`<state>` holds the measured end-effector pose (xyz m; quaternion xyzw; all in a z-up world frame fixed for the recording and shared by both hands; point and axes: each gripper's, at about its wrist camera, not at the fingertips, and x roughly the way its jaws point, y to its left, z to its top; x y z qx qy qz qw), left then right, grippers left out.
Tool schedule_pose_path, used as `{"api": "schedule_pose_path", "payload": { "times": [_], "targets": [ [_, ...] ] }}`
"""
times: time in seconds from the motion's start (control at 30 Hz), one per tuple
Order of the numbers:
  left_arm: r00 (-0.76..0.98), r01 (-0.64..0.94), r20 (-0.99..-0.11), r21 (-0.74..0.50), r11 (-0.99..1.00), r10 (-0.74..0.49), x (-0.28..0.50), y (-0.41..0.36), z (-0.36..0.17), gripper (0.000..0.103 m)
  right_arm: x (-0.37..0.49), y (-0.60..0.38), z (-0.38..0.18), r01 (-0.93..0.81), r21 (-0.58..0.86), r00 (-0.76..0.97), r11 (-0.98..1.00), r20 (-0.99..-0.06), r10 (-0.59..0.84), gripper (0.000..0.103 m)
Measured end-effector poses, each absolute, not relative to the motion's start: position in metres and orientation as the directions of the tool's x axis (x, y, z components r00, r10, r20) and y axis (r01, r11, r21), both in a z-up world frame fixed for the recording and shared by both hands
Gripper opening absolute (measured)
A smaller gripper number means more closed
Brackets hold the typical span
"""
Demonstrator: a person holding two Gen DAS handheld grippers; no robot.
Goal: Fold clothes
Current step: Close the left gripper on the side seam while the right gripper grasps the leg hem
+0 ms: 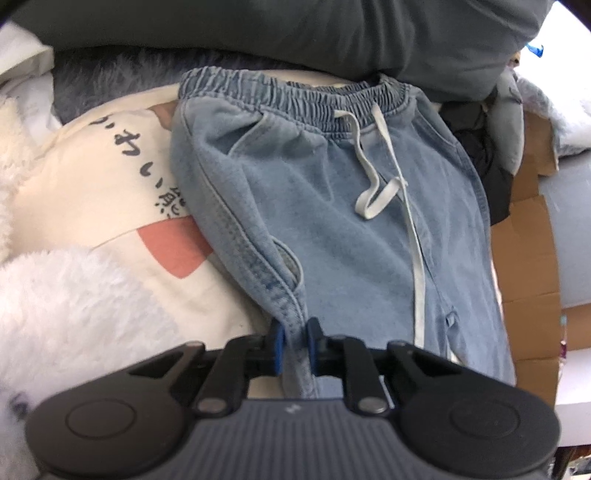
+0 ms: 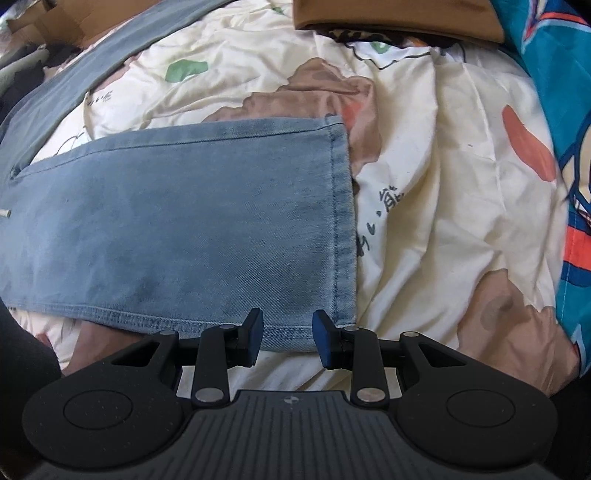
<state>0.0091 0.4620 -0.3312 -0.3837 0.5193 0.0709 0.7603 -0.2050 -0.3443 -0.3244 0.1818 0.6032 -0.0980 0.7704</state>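
Observation:
Light blue denim trousers (image 1: 332, 229) with an elastic waistband and a white drawstring (image 1: 384, 192) lie on a cream printed bedsheet (image 1: 96, 192). My left gripper (image 1: 295, 343) is shut on a stitched side seam of the trousers near the hip, pinching a ridge of denim between its blue pads. In the right wrist view the folded trouser legs (image 2: 184, 229) lie flat, the hem running along their right side. My right gripper (image 2: 288, 339) stands open just over the near hem corner, nothing between its fingers.
A white fluffy blanket (image 1: 74, 317) lies at the left. Grey fabric (image 1: 295, 33) lies beyond the waistband, cardboard (image 1: 532, 236) to the right. In the right wrist view a teal printed cloth (image 2: 565, 110) borders the right, with a brown item (image 2: 391, 14) at the top.

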Motion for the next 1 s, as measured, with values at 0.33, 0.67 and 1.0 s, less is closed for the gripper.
{"api": "schedule_pose_path", "payload": {
  "times": [0.33, 0.67, 1.0],
  "targets": [
    [0.377, -0.536, -0.894, -0.424, 0.731, -0.242, 0.021, 0.451, -0.32, 0.013, -0.205, -0.321, -0.342, 0.208, 0.105, 0.246, 0.973, -0.968, 0.051, 0.036],
    [0.348, -0.55, -0.915, -0.376, 0.746, -0.205, 0.032, 0.44, -0.312, 0.012, -0.201, -0.293, -0.362, 0.007, 0.043, 0.234, 0.999, -0.971, 0.04, 0.05],
    [0.333, -0.551, -0.925, -0.348, 0.758, -0.183, 0.041, 0.432, -0.314, 0.012, -0.198, -0.262, -0.381, -0.184, -0.1, 0.254, 0.978, -0.966, -0.051, 0.069]
  ]
}}
